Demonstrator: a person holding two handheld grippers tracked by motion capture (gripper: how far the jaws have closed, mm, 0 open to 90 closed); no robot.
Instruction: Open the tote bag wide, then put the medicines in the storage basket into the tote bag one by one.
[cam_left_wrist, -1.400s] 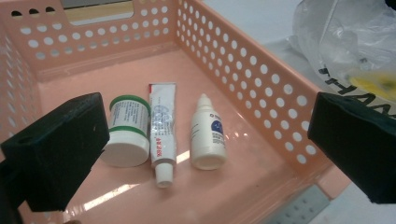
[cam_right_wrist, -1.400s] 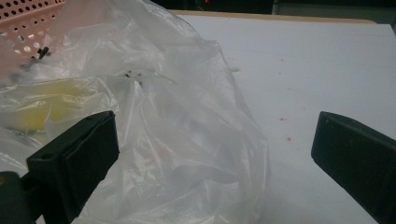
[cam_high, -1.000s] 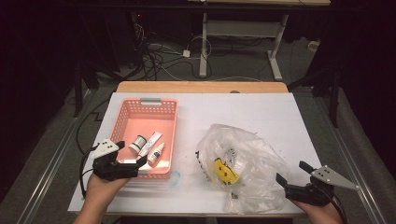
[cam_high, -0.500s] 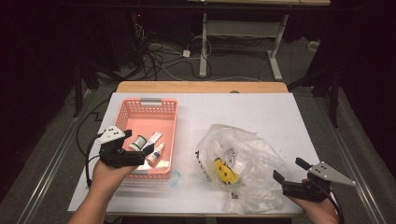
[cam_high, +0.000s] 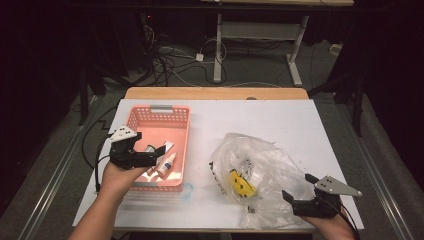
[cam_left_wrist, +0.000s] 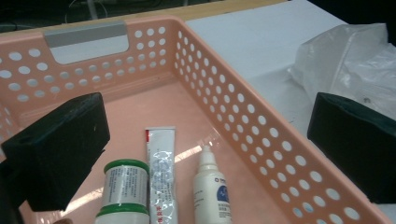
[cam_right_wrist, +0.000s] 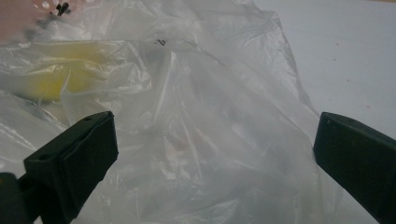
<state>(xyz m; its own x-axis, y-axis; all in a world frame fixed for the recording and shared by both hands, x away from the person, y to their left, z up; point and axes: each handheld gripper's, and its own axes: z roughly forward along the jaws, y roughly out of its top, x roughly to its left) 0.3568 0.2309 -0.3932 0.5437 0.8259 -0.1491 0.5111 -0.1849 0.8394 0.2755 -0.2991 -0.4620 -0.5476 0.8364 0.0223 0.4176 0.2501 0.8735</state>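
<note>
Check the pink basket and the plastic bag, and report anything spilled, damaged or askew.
Nothing stands out. The pink perforated plastic basket is intact, and the crumpled clear plastic bag lies closed on the white table, nothing spilled.

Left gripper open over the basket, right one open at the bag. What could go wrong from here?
1. The jar, tube and dropper bottle lie packed side by side in the pink basket; the open left gripper may catch two at once.
2. The right gripper faces only loose film of the plastic bag, so closing may pinch film and drag the bag.
3. The yellow item inside could spill.
</note>
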